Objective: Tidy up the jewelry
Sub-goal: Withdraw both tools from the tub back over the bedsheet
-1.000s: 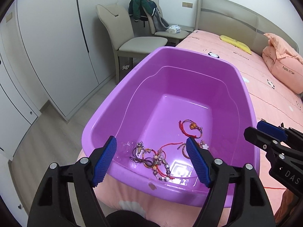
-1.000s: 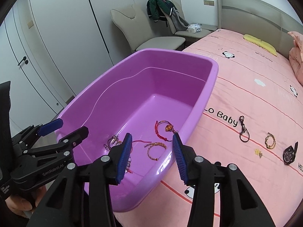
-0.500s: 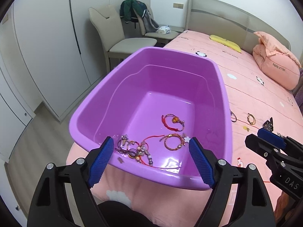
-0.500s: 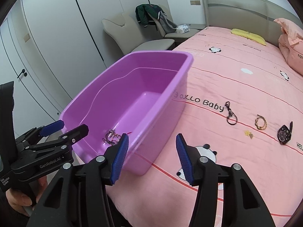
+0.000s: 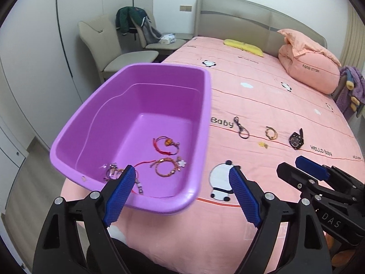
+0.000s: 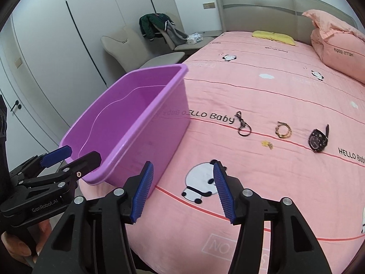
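Far left: the purple bin [image 5: 141,123] sits at the edge of the bed [image 5: 262,96]. It already holds a red cord bracelet [image 5: 165,145], a gold beaded bracelet [image 5: 165,169] and a tangled cluster [image 5: 114,172] near its front wall.

Your left gripper [image 5: 180,194] hovers above the bin's near right corner with its fingers spread wide and nothing between them. A second ago it was centred over the bin's interior; now it has pulled back and swung right, so the loose pieces on the bed come into its view.

Your right gripper [image 6: 182,190] hangs over the panda print [image 6: 200,182], fingers parted and empty. It has left the bin too: a second ago it looked down into it, now only the bin's outer wall shows at its left.

Right of the bin, in a row on the bedspread: a dark keychain clasp [image 6: 243,125], a small yellow charm [image 6: 267,143], a gold bracelet [image 6: 283,130] and a black watch [image 6: 317,139], each apart from the next.

Judgement: the last drop-off looks finished, and you are turning to the next pick. Four items remain; the clasp lies nearest the bin. The charm is small and flat, so it is probably the hardest to pinch off soft fabric.
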